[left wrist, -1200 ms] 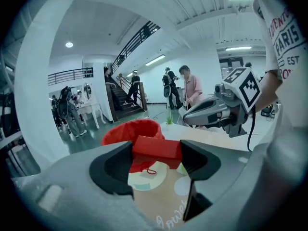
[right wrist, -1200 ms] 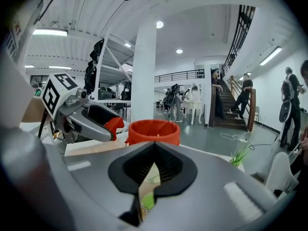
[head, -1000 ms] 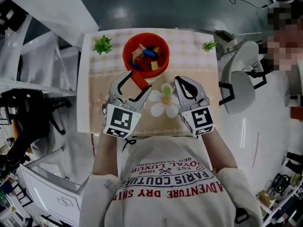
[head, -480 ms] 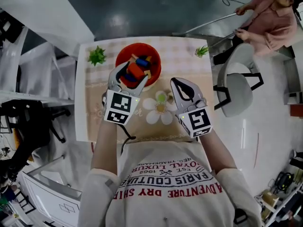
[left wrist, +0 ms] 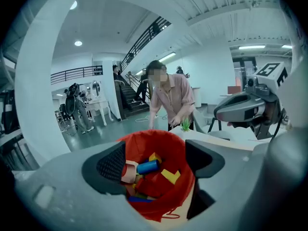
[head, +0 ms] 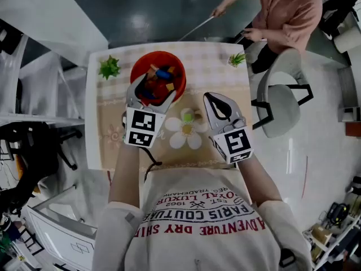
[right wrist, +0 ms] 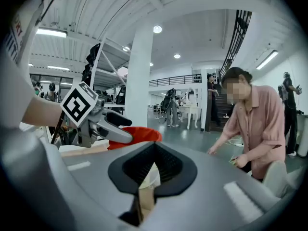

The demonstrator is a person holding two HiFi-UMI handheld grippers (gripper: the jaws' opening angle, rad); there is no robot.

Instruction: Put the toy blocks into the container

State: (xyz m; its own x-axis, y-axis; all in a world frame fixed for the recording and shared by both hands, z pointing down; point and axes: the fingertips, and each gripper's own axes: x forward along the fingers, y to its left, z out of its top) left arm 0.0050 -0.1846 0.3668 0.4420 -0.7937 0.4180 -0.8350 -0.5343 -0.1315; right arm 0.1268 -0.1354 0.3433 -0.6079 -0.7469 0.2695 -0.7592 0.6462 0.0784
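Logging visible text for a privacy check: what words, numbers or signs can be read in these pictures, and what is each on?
"ROYAL LUXUR": shirt, upside down in the head view, end cut off
"PARIS COUTURE": same shirt
"ADVENTURE DRY SHI": same shirt, end lost in a fold
"EST 1962": same shirt, small
One more tiny shirt line: too small to read
Marker cubes: square codes only, no letters
Both gripper views: nothing readable

Dark glossy floor point(head: 169, 10) beyond the table point(head: 214, 58), white chair point(head: 282, 103) alongside, staircase point(left wrist: 139, 42) behind, ceiling lights point(right wrist: 158, 29) glowing.
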